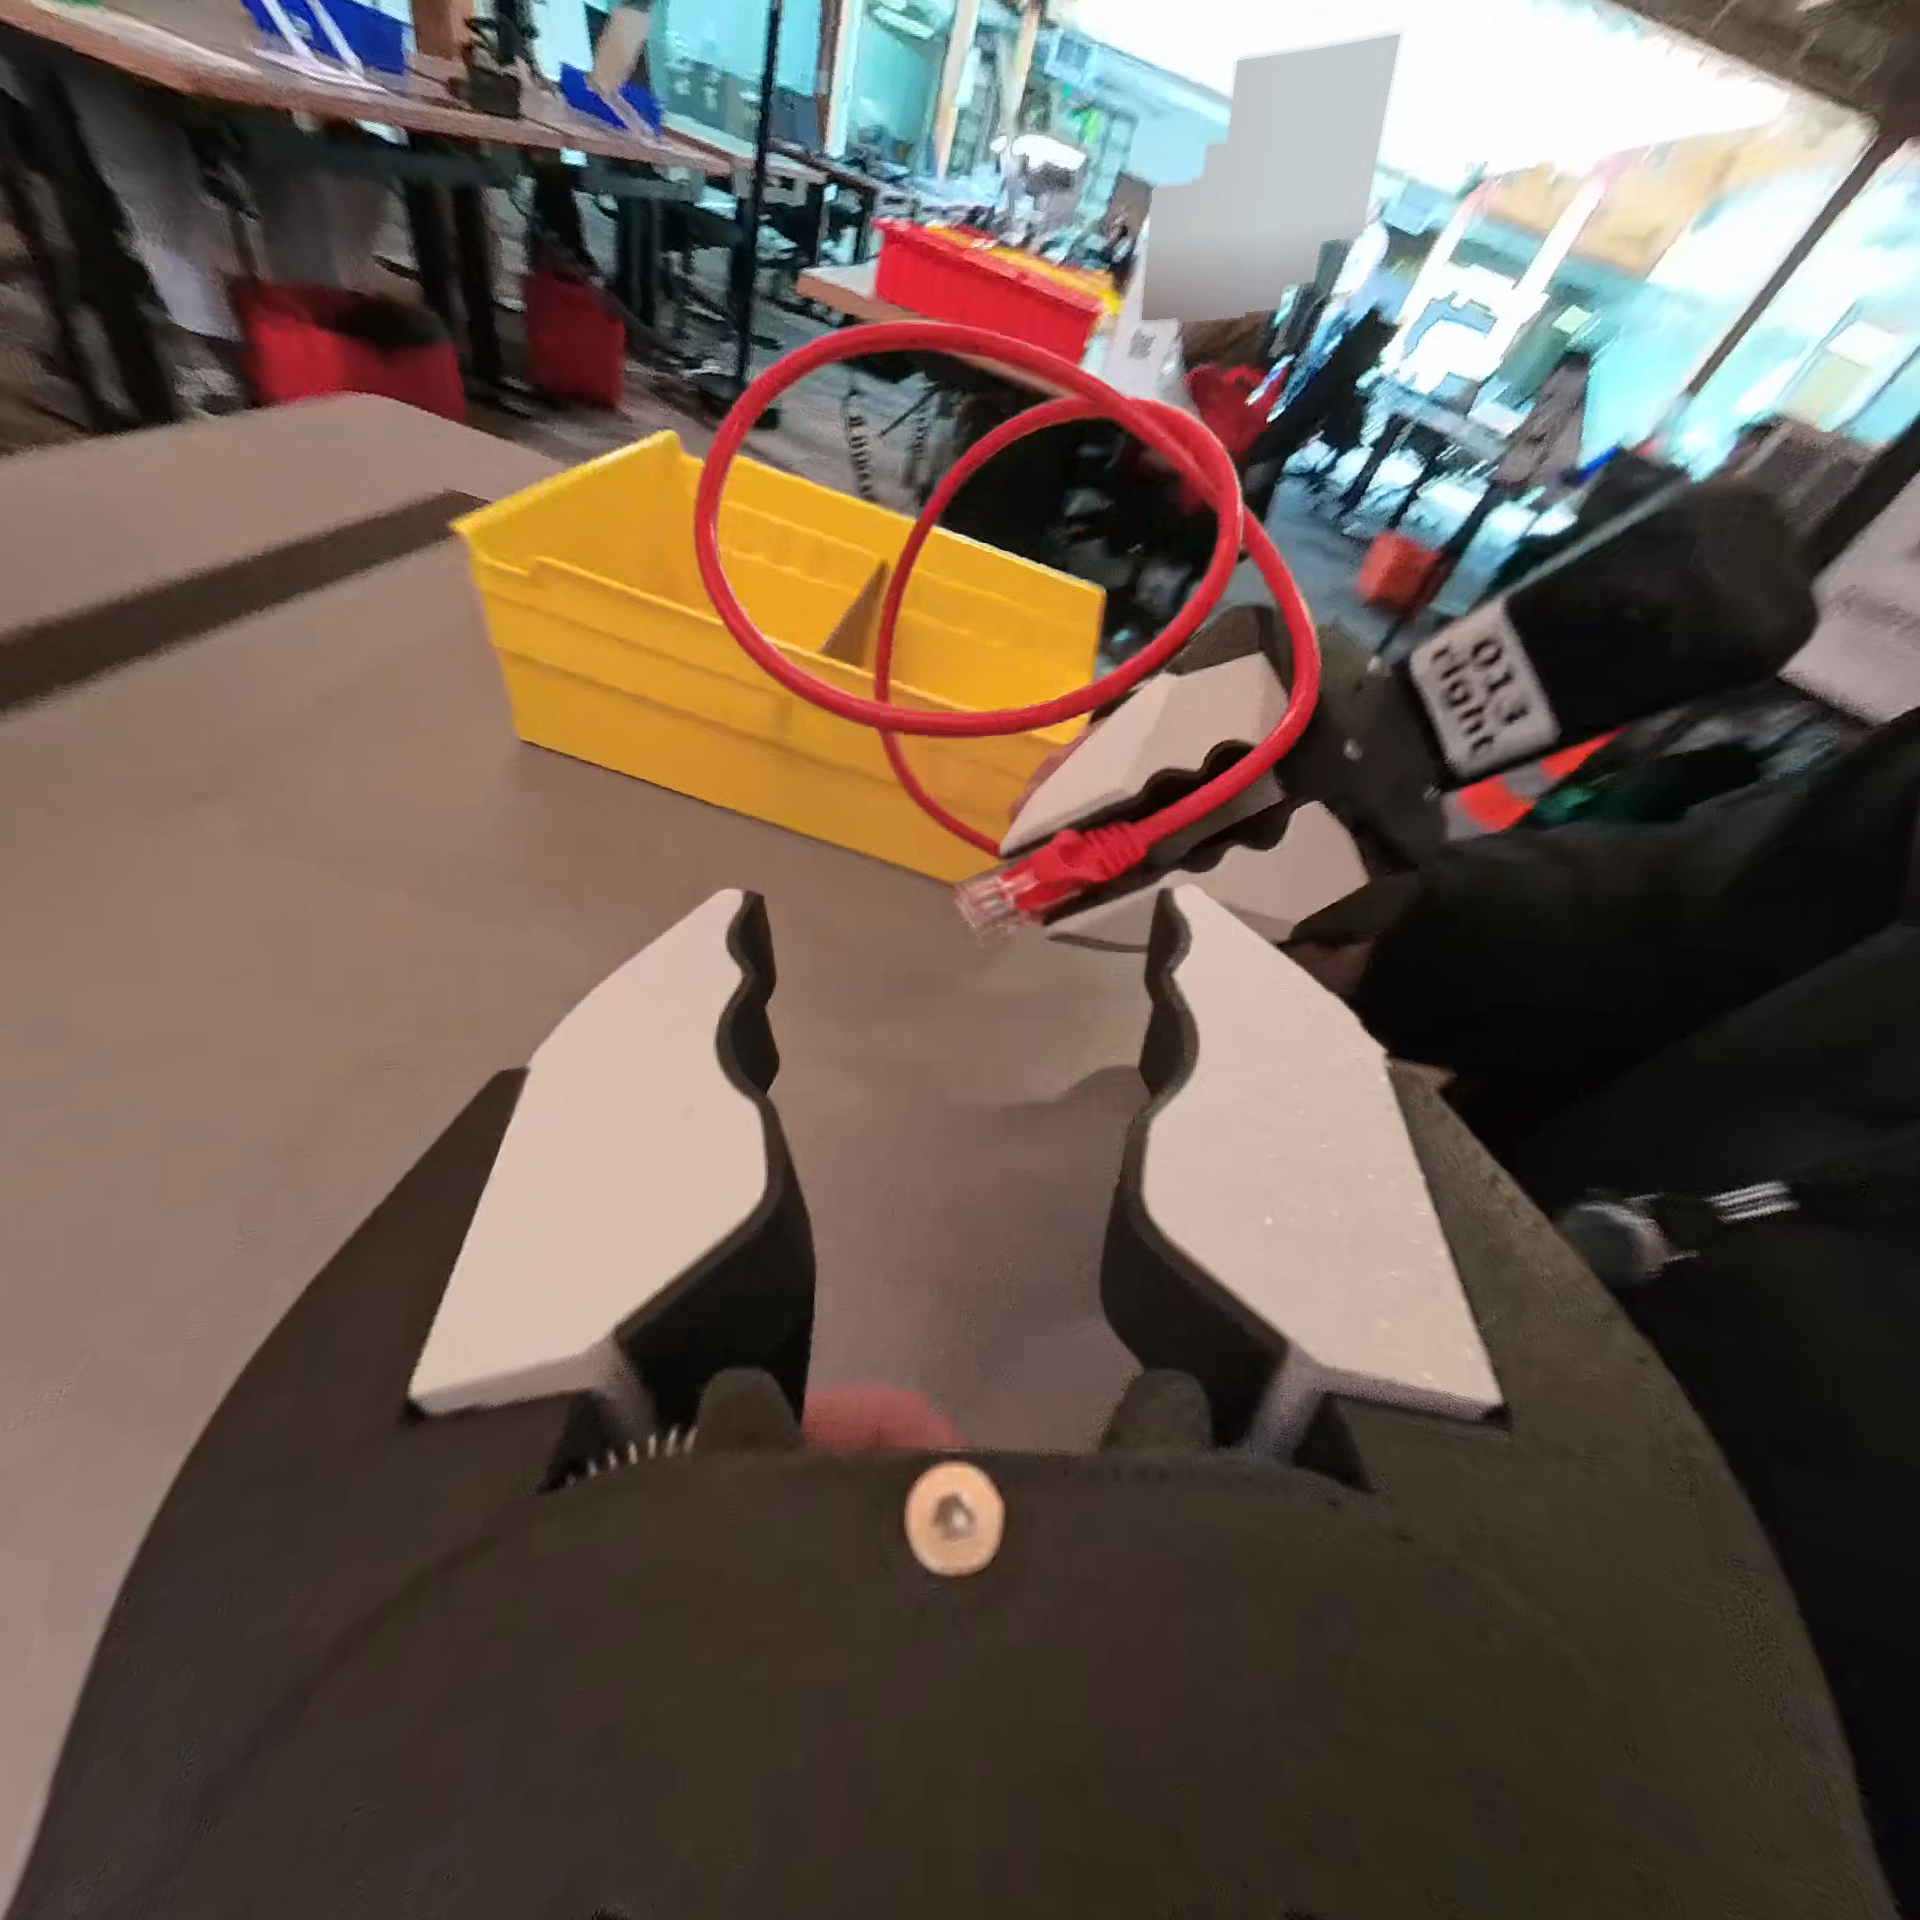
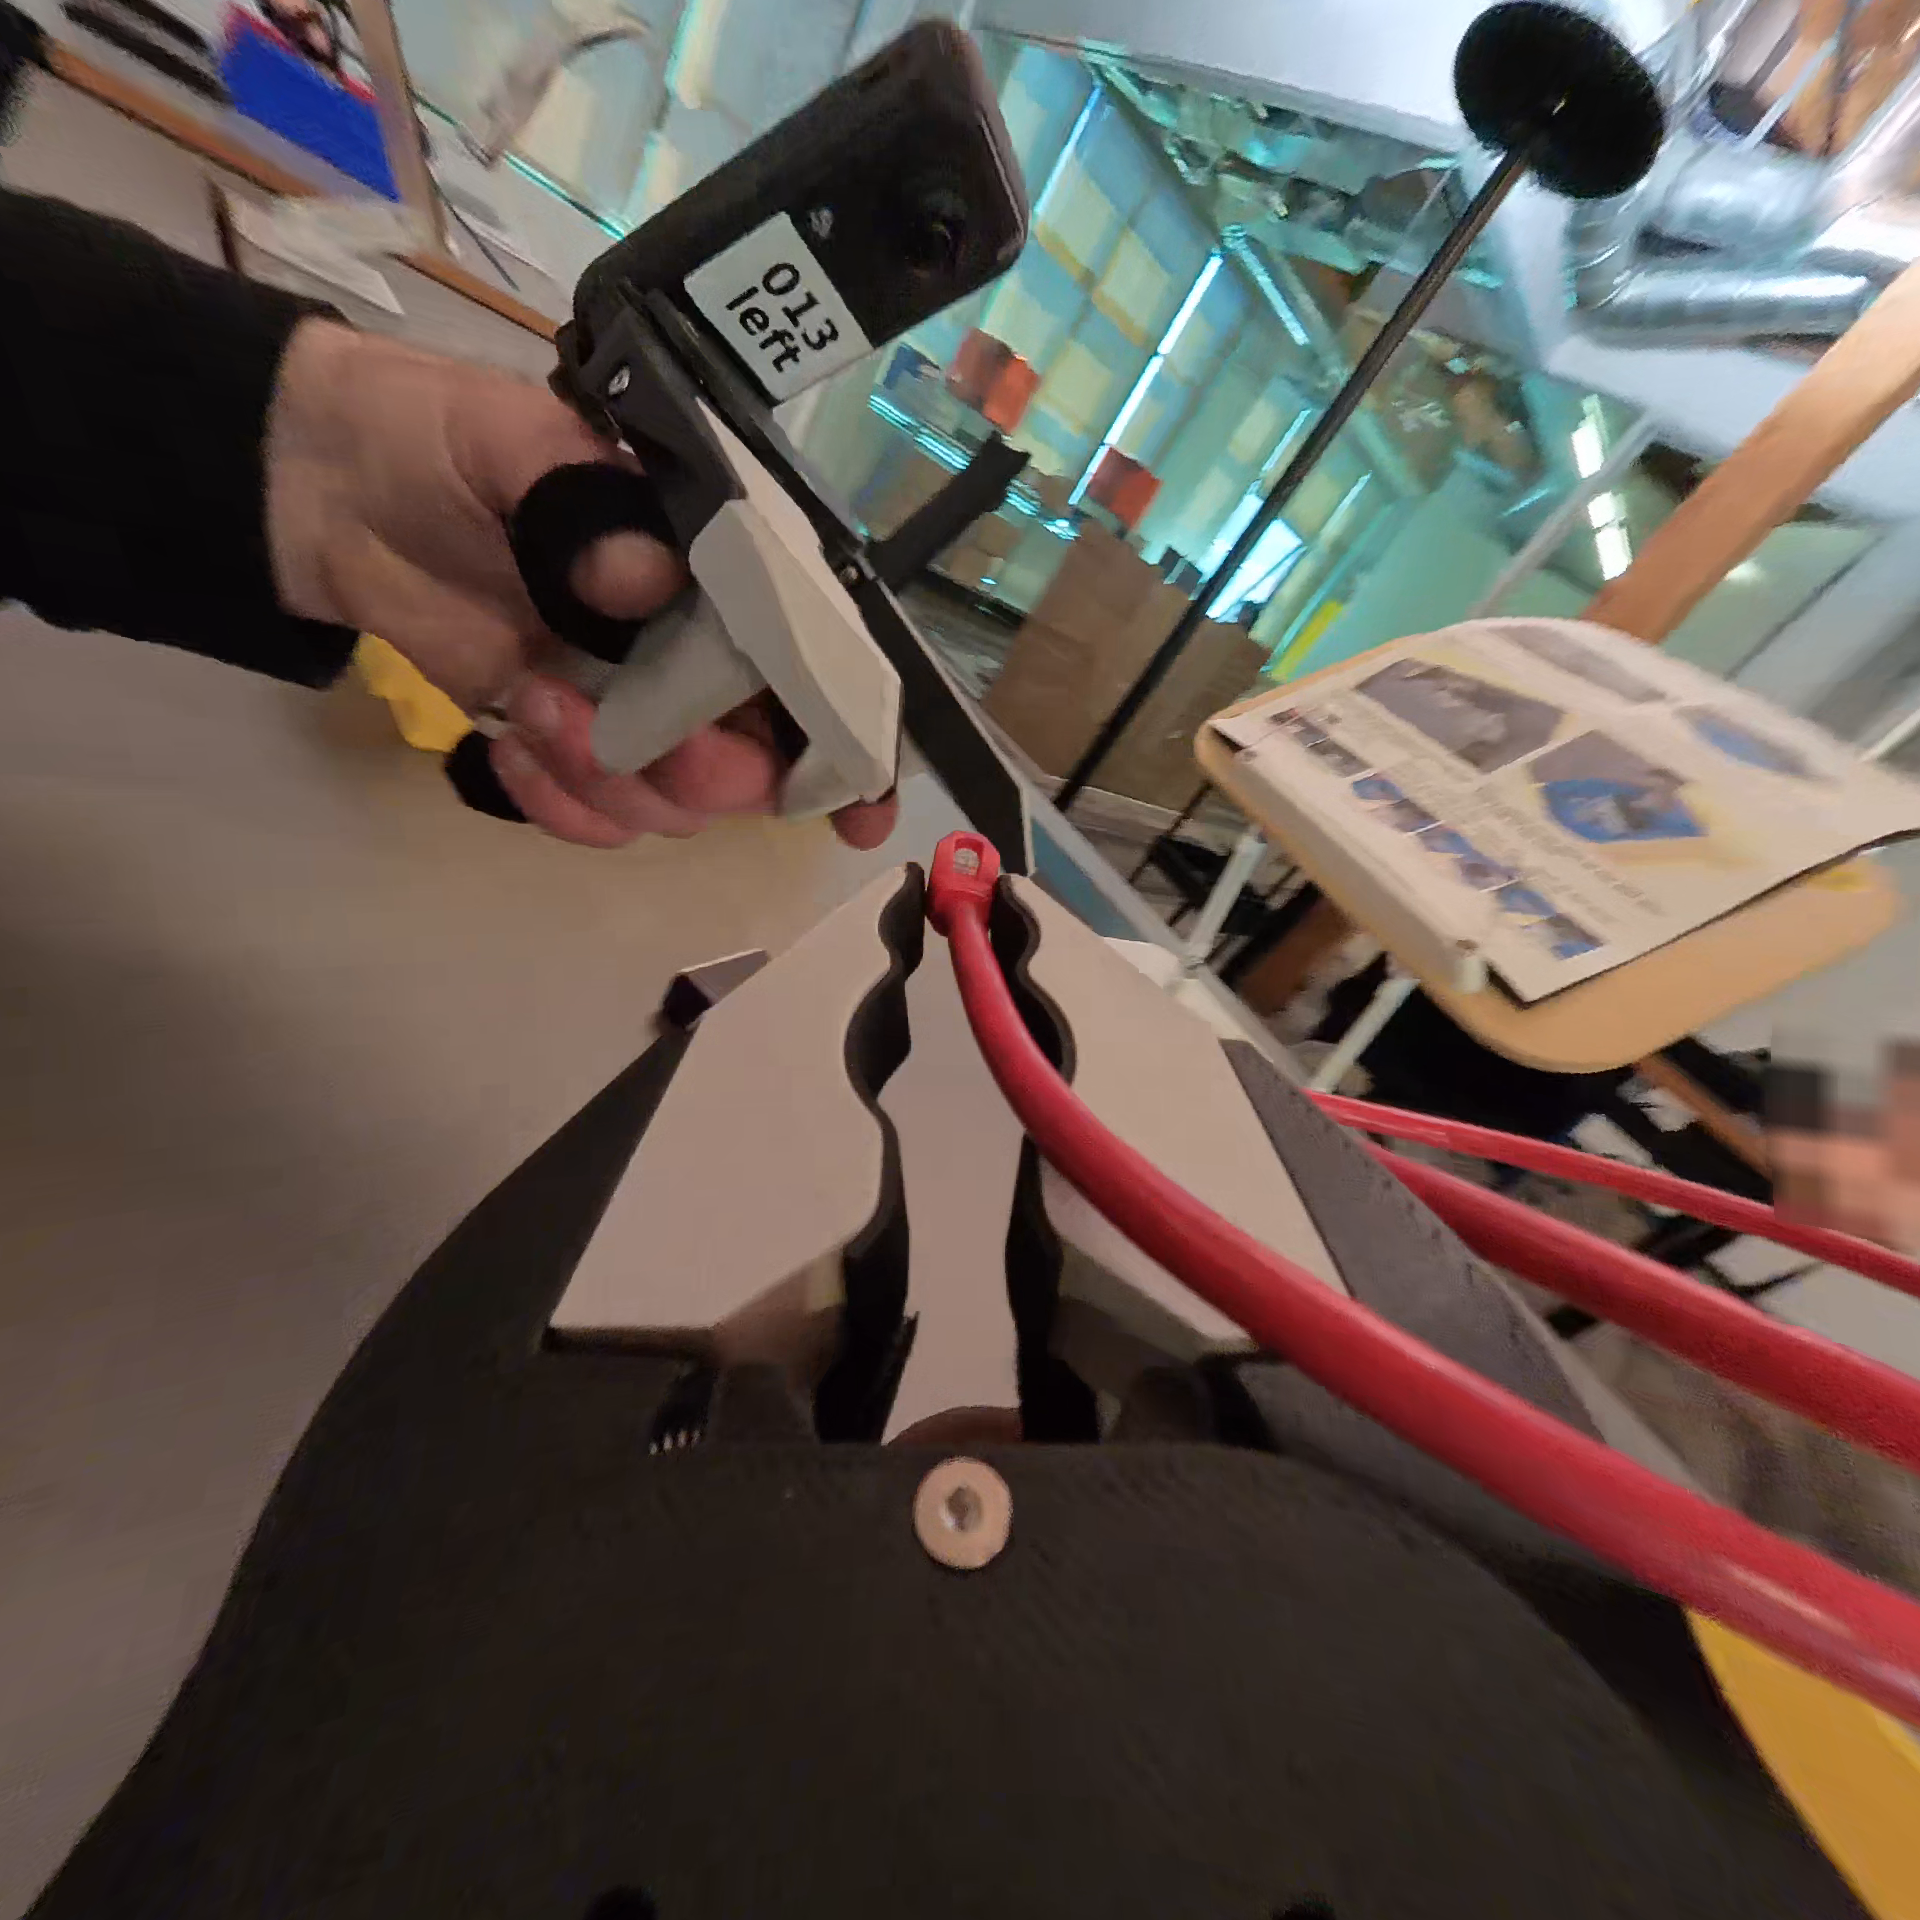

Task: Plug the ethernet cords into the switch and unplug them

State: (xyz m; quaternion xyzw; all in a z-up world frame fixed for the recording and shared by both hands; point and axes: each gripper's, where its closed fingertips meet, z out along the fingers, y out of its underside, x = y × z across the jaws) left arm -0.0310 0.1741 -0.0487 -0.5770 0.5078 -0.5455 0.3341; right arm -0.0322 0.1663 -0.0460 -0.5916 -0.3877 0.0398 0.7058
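Observation:
A red ethernet cord hangs in two loops in the air over the grey table. My right gripper is shut on the cord just behind its red boot, and the clear plug sticks out toward the left gripper. In the right wrist view, the right gripper pinches the boot and the cord trails off to the right. My left gripper is open and empty, with the plug just ahead of its fingertips. I cannot make out a switch.
An empty yellow divided bin stands on the table behind the cord. A small dark box corner peeks out behind my right gripper. A board with printed sheets and a black pole stand to the right. A hand holds the left gripper. Less than 4 cm separates the two grippers' tips.

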